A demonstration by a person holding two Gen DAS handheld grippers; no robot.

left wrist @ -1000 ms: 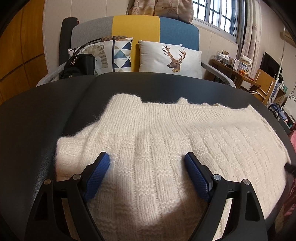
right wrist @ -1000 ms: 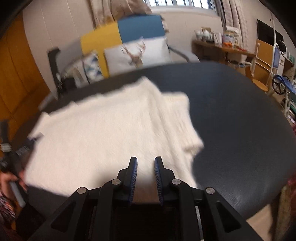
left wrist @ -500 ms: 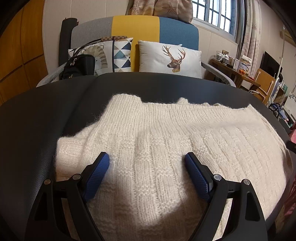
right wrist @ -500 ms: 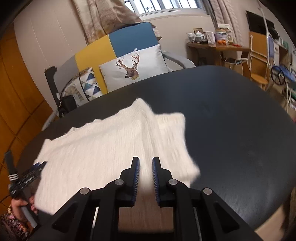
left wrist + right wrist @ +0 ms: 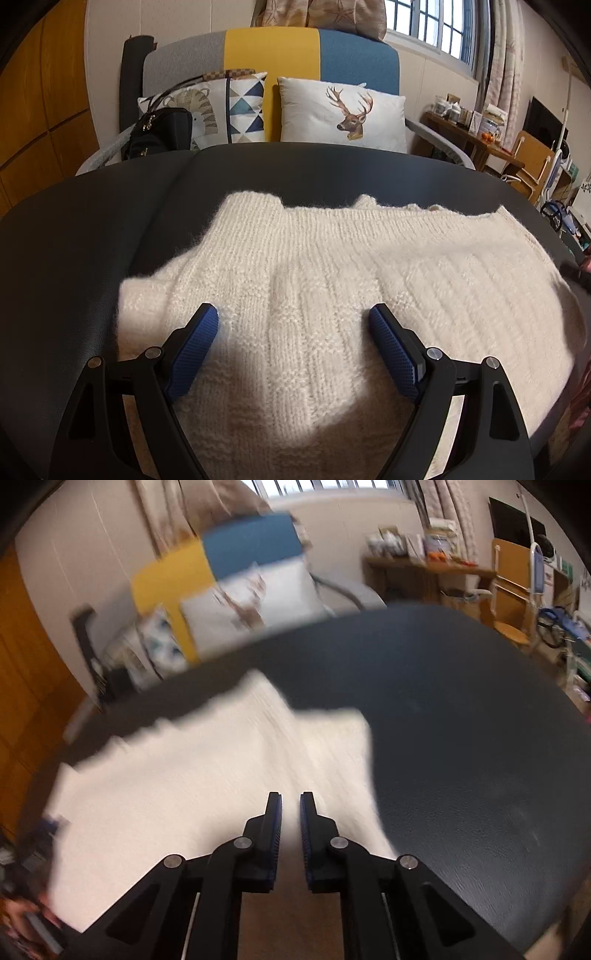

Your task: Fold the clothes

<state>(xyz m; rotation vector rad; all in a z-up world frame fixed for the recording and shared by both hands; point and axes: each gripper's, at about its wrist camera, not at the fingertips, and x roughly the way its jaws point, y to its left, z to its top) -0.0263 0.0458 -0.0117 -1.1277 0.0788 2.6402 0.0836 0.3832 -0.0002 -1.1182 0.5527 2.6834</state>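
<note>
Cream knitted sweater [image 5: 332, 295] lies spread flat on the dark table [image 5: 74, 258], its left edge folded inward. At left, we see the left tongs [image 5: 293, 325] spread wide above the knit, pads clear of it. At right, the right tongs [image 5: 291, 808] have just been closing; a narrow gap remains, with nothing between the pads.

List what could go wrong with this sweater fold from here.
The sweater reaches the near edge of the dark table, so a tug could slide it off. The right gripper, jaws just closing with nothing between them, may miss the fabric. The left gripper, jaws wide, might bunch the thick knit.
</note>
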